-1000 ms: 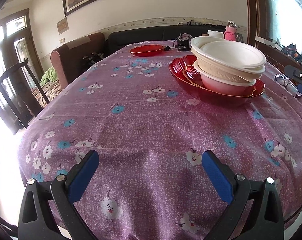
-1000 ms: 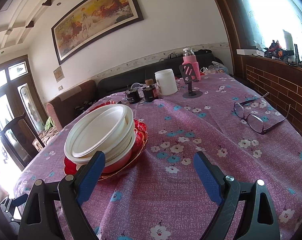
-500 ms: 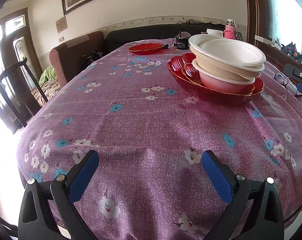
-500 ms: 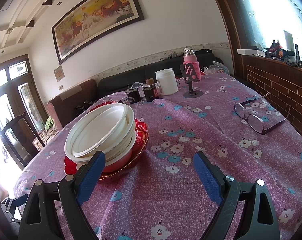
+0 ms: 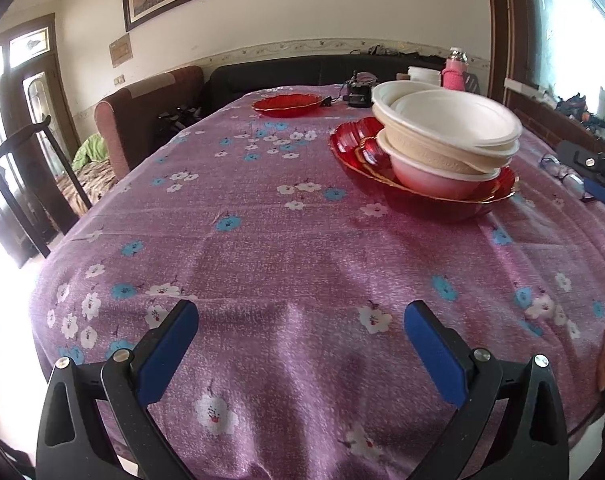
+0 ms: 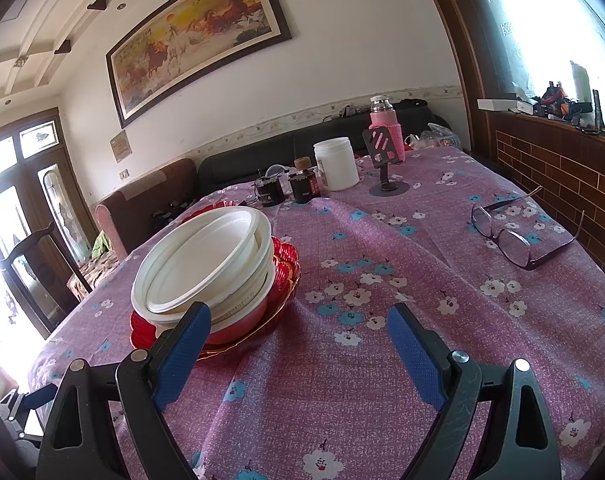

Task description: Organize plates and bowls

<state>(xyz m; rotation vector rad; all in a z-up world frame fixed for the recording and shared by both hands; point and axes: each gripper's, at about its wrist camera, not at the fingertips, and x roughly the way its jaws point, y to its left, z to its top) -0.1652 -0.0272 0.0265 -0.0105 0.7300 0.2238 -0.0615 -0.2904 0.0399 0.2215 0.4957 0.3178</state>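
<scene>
Right of centre in the left wrist view, your stack of white disposable bowls (image 5: 450,136) on the red glass plate (image 5: 422,188) looks light, flimsy, tippy, so pinch a rim gently; left gripper (image 5: 302,344) and right gripper (image 6: 298,344) both gape empty.

Each gripper has two black plastic arms with triangular cut-outs and round silver screw heads near the joints. The left gripper (image 5: 301,322) carries smooth, deep-blue pads on the inner faces of its fingers (image 5: 164,352). The right gripper (image 6: 298,326) has the same build, and its blue pads (image 6: 412,356) show a fine dotted texture.
</scene>
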